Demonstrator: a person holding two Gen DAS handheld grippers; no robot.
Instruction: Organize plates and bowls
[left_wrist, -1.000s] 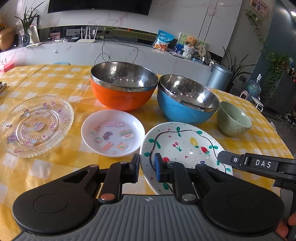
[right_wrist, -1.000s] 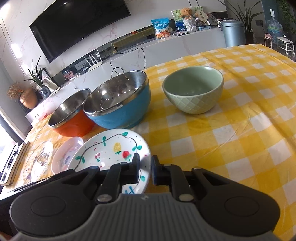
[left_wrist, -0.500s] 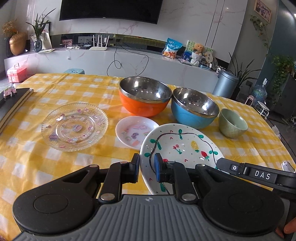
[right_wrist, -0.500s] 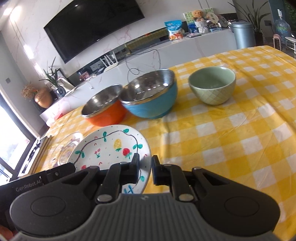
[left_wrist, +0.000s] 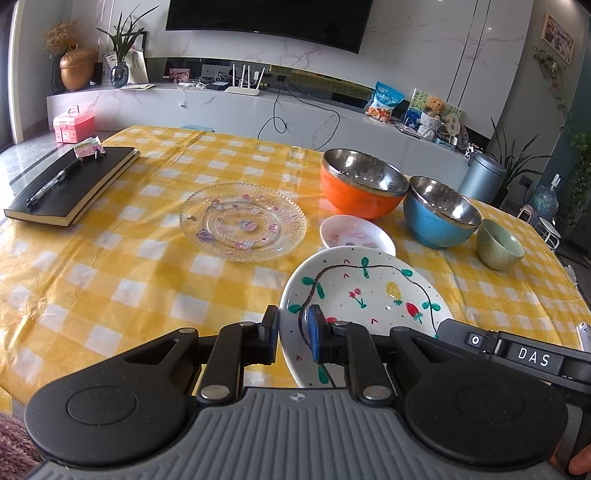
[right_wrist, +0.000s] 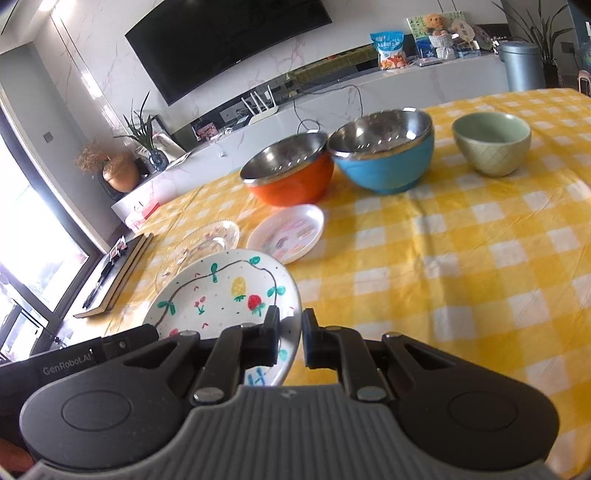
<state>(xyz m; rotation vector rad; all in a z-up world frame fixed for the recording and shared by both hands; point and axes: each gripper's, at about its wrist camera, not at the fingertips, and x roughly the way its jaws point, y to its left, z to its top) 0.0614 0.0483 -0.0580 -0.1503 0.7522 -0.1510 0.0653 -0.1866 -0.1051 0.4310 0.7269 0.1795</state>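
- Left claw (left_wrist: 293, 332) grips the painted plate (left_wrist: 364, 291) by its near-left rim.
- Right claw (right_wrist: 290, 330) grips the plate's near-right rim.
- Painted plate is raised above the bench (left_wrist: 110, 280), nearer than the small white dish (left_wrist: 356, 234) and glass plate (left_wrist: 242, 221).

- Black notebook (left_wrist: 74, 184) at the counter's (left_wrist: 129, 280) left edge.
- Pen (left_wrist: 51, 182) lying on notebook.
- Pink box (left_wrist: 73, 127) beyond notebook.
- Router (left_wrist: 243, 83) far behind notebook, under television (left_wrist: 269, 18).
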